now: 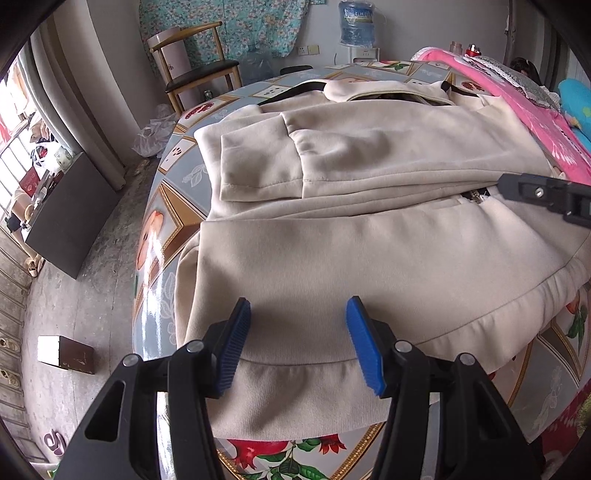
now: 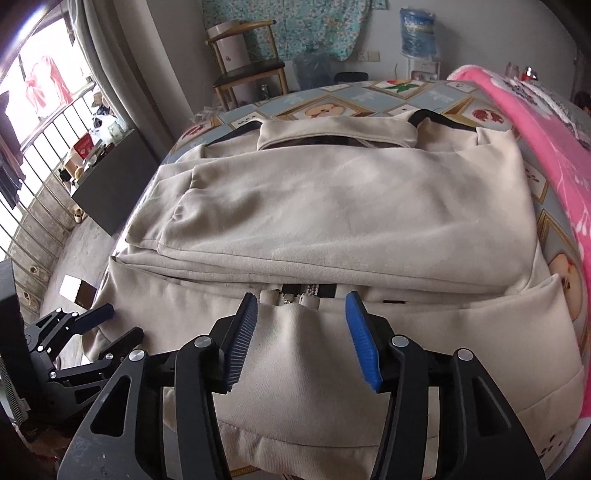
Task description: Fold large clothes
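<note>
With sleeves folded in, both your left gripper [image 1: 297, 343] and right gripper [image 2: 301, 338] hang released above the jacket [image 1: 369, 258] hem just ahead; clench it and fold forward.

Lived-in home room: wooden chair [image 1: 195, 62], water dispenser [image 1: 357, 27], pink blanket [image 1: 524, 110], curtained window [image 2: 48, 96].

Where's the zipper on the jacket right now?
In the right wrist view the zipper sits centre frame, just beyond the open right gripper, under the folded sleeves' edge of the beige jacket.
</note>
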The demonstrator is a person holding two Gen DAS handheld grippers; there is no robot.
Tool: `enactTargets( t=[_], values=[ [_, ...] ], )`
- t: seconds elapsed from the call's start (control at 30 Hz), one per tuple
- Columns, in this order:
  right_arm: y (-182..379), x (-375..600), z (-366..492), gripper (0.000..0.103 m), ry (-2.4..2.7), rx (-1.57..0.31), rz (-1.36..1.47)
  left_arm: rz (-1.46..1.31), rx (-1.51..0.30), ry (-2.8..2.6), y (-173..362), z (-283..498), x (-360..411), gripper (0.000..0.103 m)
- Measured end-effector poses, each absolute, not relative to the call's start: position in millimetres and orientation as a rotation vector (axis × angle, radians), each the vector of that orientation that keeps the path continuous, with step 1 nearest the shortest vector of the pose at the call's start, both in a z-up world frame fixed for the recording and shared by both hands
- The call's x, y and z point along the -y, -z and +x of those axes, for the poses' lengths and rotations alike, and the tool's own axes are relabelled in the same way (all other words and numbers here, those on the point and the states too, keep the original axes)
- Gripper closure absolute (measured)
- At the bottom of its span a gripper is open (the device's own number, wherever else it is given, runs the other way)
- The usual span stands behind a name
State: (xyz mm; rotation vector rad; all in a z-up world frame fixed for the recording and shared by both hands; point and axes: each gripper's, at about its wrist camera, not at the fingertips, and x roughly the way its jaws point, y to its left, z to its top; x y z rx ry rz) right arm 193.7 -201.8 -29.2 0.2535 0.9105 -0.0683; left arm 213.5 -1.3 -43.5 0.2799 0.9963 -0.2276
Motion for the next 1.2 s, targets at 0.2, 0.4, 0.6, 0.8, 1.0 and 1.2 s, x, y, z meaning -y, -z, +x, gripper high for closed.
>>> enactTargets(
  t=[0.2, 0.4, 0.6, 0.8, 1.0, 1.2],
  values=[
    [11.4, 226.6, 174.6, 0.044, 0.104, -0.876, 0.292, 0.28, -0.996, 0.228, 43.4, 213.2, 1.3, 0.05],
    [-2.4, 267.1, 152.1, 0.04, 0.202, -0.855, 0.293, 0.28, -0.996, 0.228, 43.4, 213.2, 1.4, 0.05],
    [-2.2, 308.3, 130.1, 0.04, 0.306, -0.857, 0.334, 0.279, -0.997, 0.228, 43.4, 213.3, 1.3, 0.05],
    [1.3, 318.6, 122.6, 0.04, 0.336, -0.863, 0.35, 0.282, -0.997, 0.228, 43.6, 213.4, 1.6, 0.05],
    [4.1, 311.4, 129.1, 0.04, 0.324, -0.877, 0.326, 0.281, -0.997, 0.227, 43.8, 213.5, 2.0, 0.05],
    [5.3, 307.1, 132.8, 0.04, 0.316, -0.884, 0.314, 0.281, -0.997, 0.227, 43.8, 213.5, 2.0, 0.05]
  ],
)
